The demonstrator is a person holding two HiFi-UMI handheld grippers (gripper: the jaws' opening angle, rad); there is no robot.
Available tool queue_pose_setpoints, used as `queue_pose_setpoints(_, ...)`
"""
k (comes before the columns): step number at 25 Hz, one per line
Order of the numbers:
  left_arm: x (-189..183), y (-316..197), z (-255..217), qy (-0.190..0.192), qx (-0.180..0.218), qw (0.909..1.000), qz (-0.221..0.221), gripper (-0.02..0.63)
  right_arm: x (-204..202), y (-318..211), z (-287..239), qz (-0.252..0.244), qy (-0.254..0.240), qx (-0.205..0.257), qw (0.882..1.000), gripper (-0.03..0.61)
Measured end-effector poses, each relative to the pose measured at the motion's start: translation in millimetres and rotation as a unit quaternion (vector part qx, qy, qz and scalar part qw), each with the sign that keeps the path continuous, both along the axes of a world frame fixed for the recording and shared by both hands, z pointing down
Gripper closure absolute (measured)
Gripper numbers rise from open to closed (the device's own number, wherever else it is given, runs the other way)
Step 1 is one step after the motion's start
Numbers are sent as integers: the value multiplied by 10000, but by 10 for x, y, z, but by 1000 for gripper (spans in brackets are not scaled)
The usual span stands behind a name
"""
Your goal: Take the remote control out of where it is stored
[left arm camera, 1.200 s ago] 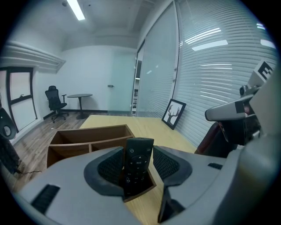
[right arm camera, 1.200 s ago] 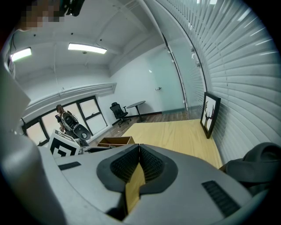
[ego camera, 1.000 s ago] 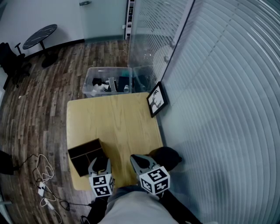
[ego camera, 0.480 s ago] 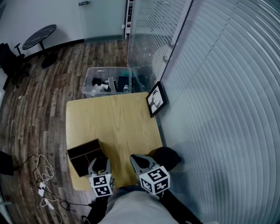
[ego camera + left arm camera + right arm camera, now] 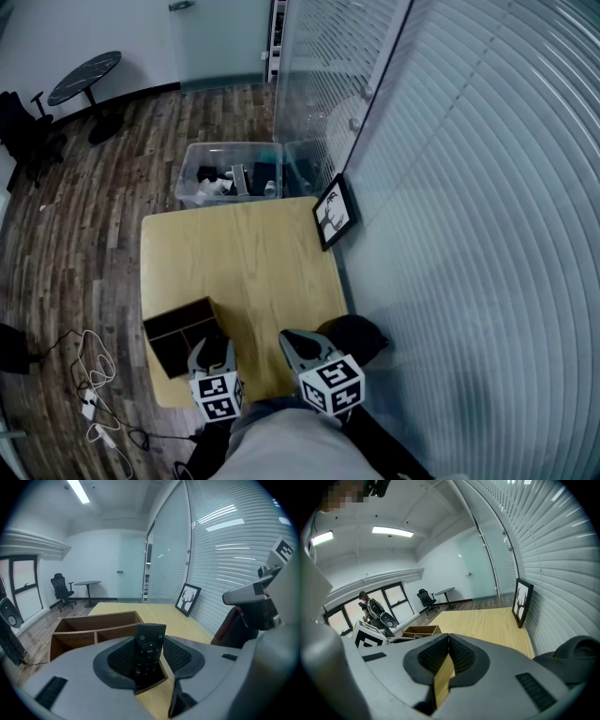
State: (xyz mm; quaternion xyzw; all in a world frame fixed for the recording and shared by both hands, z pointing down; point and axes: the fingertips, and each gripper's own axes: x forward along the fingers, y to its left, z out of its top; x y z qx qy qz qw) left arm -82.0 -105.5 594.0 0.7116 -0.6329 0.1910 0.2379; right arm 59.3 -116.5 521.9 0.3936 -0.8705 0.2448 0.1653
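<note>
left gripper (image 5: 149, 662) jaws pinch the remote control (image 5: 149, 645) low on its long edges, upright, at the wooden organizer's (image 5: 96, 627) near corner. right gripper (image 5: 448, 656) pressed together, empty. remote is probably light, rigid and slick.

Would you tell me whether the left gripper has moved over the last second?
No; the left gripper, closed on the remote control, stays put beside the wooden organizer.
</note>
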Motion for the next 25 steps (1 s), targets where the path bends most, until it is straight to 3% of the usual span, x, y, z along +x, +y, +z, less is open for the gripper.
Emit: queue_pose_setpoints(25,29,84,-10,108,-120,9999,37,426,-32,34,15,-46,-15,12,10000,574)
